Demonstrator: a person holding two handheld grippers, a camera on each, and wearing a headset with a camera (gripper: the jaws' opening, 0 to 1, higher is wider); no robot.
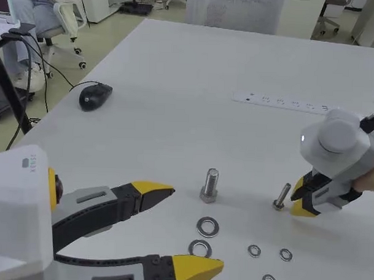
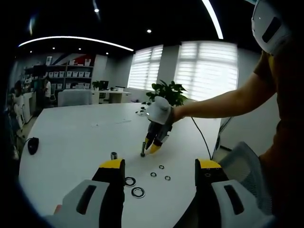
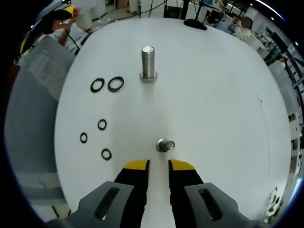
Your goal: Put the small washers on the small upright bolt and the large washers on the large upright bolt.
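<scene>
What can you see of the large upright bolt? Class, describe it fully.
The large bolt looks like silvery metal, with a threaded shank and a hexagonal head. It stands upright, head down, on the white table, shank pointing up. Nothing else touches it; no washer is on it. Two large washers lie flat nearby, apart from it.

Large bolt [image 1: 210,185], small bolt [image 1: 281,196] upright on bench [image 1: 176,84]; washers [image 1: 208,227] flat toward near edge; mouse [image 1: 94,96] near left edge.
</scene>
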